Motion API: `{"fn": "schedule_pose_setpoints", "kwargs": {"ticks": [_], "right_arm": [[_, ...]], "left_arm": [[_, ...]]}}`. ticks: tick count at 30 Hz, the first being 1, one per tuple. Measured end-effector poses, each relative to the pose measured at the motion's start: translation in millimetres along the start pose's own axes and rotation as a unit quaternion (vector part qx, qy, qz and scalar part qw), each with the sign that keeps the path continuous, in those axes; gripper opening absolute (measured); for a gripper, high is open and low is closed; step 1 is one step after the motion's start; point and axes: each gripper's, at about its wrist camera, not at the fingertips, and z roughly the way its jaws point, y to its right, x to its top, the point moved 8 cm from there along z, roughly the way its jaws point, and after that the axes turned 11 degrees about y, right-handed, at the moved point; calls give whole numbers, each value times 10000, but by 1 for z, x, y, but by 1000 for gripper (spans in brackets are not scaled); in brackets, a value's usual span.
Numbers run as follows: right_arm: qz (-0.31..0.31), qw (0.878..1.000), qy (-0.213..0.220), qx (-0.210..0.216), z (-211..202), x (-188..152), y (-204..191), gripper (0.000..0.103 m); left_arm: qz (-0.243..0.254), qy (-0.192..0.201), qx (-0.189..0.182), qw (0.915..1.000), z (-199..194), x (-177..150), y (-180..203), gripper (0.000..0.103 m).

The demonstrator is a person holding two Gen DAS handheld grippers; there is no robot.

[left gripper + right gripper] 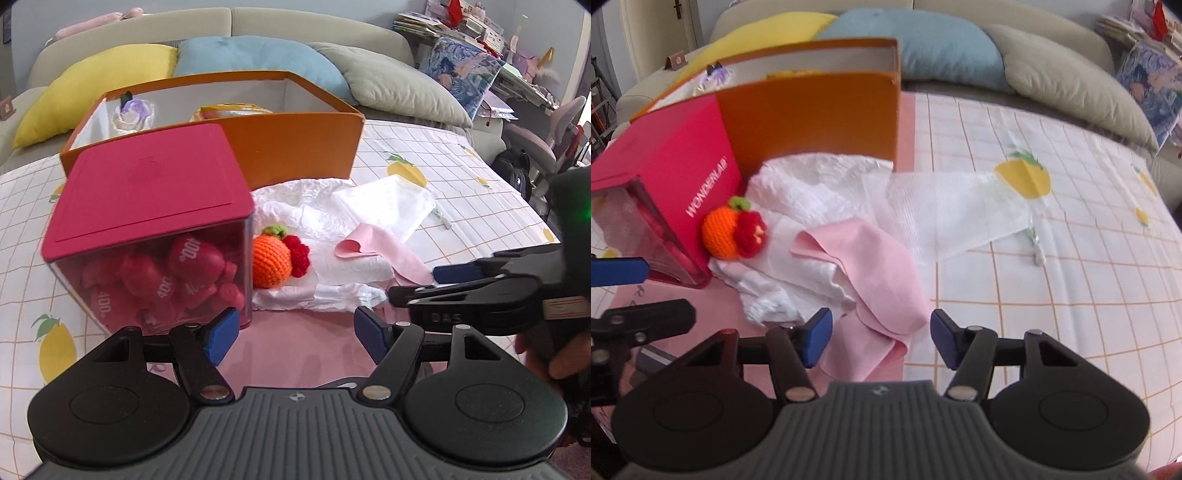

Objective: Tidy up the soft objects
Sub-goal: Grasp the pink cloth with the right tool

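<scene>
At frame centre, the orange box stands behind the white cloth, pink cloth and crocheted orange. Lower frame: left gripper open, empty; right gripper open astride the pink cloth's end.

A beige headboard spans the top, pillows against it; a cluttered desk and chair fill the upper right.
</scene>
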Motion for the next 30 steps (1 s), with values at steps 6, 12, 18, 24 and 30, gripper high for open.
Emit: {"fn": "schedule_pose_setpoints", "kwargs": {"ticks": [6, 12, 18, 24, 30], "right_arm": [[-102, 9998, -36, 184, 6, -3, -3, 14], [326, 9992, 213, 0, -10, 14, 21, 2], [515, 9964, 497, -454, -29, 27, 62, 2], [1109, 9920, 222, -558, -15, 15, 92, 2], [1207, 9908, 80, -613, -1, 8, 99, 2]], "left_arm": [[126, 5, -130, 9998, 3, 5, 14, 83], [378, 75, -340, 9987, 6, 16, 35, 81], [1061, 116, -464, 9932, 34, 40, 64, 81], [2296, -9, -583, 9715, 88, 49, 96, 82], [2145, -324, -473, 9750, 137, 52, 96, 86]]}}
